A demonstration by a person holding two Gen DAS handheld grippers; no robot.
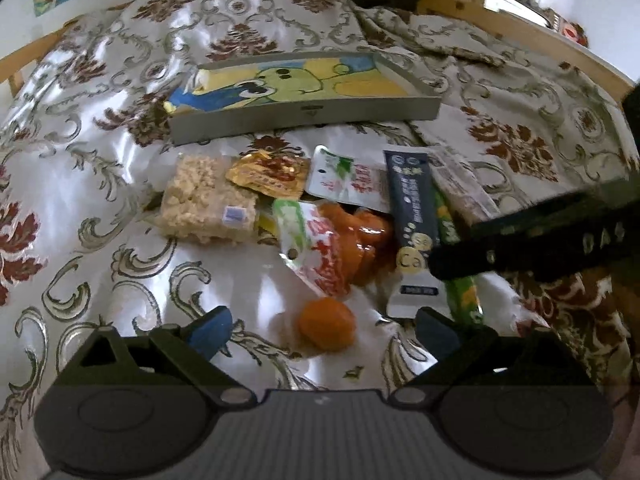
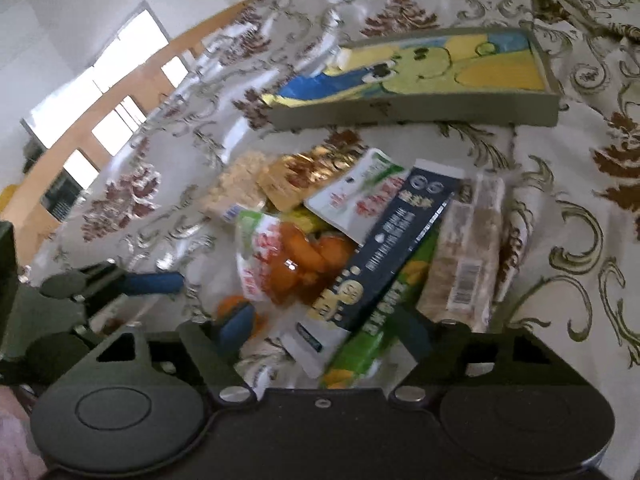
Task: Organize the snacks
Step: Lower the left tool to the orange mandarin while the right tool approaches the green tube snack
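On the patterned cloth (image 1: 120,208) your snacks (image 1: 320,216) lie heaped just near of the gray tray (image 1: 304,114), your left gripper (image 1: 324,326) gaping wide around a loose orange piece (image 1: 326,322), your right gripper (image 2: 324,330) narrower astride the dark packet (image 2: 384,252), neither visibly pinching.

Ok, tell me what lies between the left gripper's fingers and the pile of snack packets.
In the left wrist view, a small round orange snack lies alone on the patterned cloth between the left gripper fingers, just short of the pile's orange-filled packet.
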